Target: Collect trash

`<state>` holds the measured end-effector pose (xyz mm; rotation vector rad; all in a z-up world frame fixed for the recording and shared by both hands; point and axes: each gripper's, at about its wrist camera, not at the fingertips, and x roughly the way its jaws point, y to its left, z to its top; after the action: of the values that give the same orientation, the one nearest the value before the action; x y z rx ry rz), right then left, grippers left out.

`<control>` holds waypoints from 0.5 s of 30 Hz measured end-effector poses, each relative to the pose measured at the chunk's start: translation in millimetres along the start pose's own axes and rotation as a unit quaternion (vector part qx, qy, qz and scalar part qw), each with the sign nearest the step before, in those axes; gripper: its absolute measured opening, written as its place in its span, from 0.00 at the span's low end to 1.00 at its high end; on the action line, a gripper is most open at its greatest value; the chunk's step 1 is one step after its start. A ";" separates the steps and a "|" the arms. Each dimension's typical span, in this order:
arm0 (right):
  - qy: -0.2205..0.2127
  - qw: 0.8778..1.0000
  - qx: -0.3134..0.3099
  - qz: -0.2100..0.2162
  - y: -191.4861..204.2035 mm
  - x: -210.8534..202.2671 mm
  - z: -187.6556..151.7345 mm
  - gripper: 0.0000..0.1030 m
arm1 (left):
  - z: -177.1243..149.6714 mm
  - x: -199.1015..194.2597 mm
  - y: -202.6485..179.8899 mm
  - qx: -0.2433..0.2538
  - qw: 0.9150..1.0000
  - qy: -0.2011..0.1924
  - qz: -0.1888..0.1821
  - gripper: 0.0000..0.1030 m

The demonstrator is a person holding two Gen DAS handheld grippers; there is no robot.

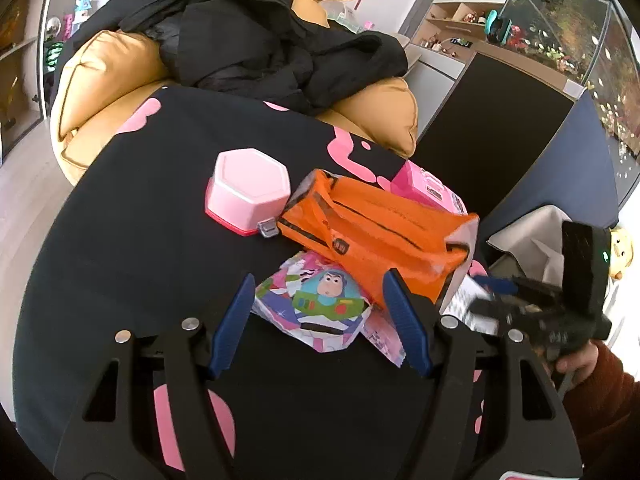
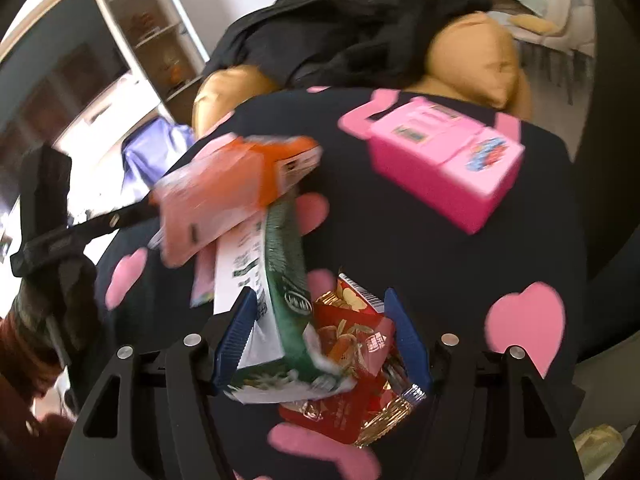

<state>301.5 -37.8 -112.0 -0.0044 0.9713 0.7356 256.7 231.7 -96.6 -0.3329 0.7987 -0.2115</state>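
Covering the table, a black cloth with pink shapes; both tools gape, left tool and right tool gripping nothing.

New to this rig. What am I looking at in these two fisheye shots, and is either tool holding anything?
No robot arm here: a person carries a two-finger tool in each hand, and a camera on each looks forward along its blue fingers.

The left wrist view shows the left tool open over a cartoon wrapper, not gripping it. Beyond lie an orange carton and a pink hexagonal box on a black cloth with pink shapes. The right tool appears blurred at the right edge.

The right wrist view shows a green and white carton and a red snack packet between its fingers; blur hides whether they are gripped. A pink toy register sits behind.
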 end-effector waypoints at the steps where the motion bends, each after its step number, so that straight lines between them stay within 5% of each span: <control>1: 0.004 1.000 -0.005 0.003 3.6 -0.5 -2.3 0.61 | 0.0 -2.5 2.2 -0.004 1.000 -0.002 0.002 0.61; 8: 0.011 0.998 -0.052 -0.022 21.9 -15.7 -17.4 0.61 | -7.5 -13.0 7.4 -0.015 1.000 -0.001 0.008 0.61; 15: -0.048 0.996 -0.034 -0.068 7.5 -45.3 -17.3 0.61 | 1.1 -17.1 -6.7 -0.027 0.999 -0.008 -0.019 0.61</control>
<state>268.7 -63.2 -85.8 -0.0936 0.8447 0.6367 245.5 231.0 -82.0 -0.3994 0.7834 -0.2225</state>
